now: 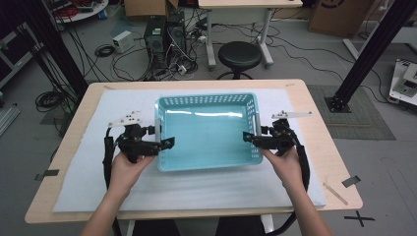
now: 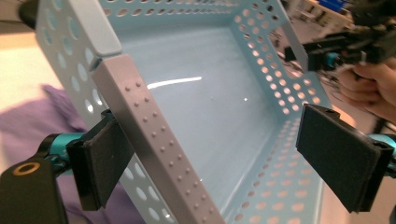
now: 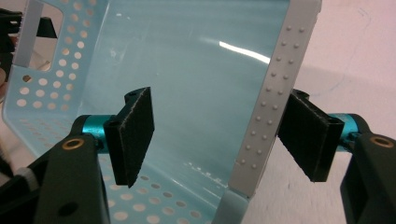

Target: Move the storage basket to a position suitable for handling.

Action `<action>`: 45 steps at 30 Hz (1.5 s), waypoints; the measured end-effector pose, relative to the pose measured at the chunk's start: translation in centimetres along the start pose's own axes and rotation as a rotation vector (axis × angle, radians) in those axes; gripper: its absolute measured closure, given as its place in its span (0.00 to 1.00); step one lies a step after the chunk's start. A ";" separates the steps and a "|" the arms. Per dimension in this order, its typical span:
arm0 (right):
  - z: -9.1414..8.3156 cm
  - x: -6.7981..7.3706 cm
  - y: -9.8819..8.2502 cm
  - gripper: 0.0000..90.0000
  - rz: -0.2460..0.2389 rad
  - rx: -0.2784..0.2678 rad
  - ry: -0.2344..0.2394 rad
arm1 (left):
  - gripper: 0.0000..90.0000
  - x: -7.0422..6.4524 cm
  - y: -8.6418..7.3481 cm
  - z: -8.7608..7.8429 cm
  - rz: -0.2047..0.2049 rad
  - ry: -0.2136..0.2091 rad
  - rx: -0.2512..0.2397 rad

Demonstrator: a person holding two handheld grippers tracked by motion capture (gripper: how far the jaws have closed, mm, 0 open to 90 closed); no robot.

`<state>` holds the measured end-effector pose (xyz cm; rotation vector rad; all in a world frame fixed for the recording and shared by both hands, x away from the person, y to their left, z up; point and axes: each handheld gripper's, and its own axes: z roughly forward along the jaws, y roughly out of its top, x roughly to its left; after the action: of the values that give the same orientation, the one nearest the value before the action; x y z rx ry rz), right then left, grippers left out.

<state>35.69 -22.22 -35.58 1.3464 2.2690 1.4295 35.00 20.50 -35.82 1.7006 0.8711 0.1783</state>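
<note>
My left gripper (image 1: 164, 142) and right gripper (image 1: 247, 137) both stand spread, each astride a grey handle of the empty blue basket (image 1: 208, 162) resting mid-table, so I judge closing and lifting are left

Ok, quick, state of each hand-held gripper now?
Left hand-held gripper: open, jaws astride the basket's grey handle.
Right hand-held gripper: open, astride the opposite handle.

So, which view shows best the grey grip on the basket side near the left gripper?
The left gripper view: the grey grip with its raised dots runs between the open left gripper. The high view shows it small. The right gripper view shows it far off.
</note>
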 end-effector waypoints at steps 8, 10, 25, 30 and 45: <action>3.8 -1.1 3.2 0.33 0.032 -0.019 -0.071 | 0.14 3.5 1.6 2.9 -0.025 0.117 0.007; 4.7 -1.5 3.9 0.34 0.041 -0.028 -0.093 | 0.14 4.4 2.1 3.8 -0.036 0.147 0.007; 9.9 -4.2 6.1 0.34 0.083 0.018 -0.215 | 0.20 10.2 2.4 8.5 -0.135 0.240 0.043; 9.6 -5.1 5.9 0.31 0.094 0.012 -0.262 | 0.21 10.6 2.5 7.7 -0.100 0.275 0.029; 2.6 -0.9 1.5 0.30 -0.082 -0.219 -0.321 | 0.22 5.7 -1.6 1.0 0.090 0.332 -0.099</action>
<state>38.44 -20.97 -36.08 1.2913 1.8844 1.2855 38.90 23.43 -39.35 1.6429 1.0098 0.5684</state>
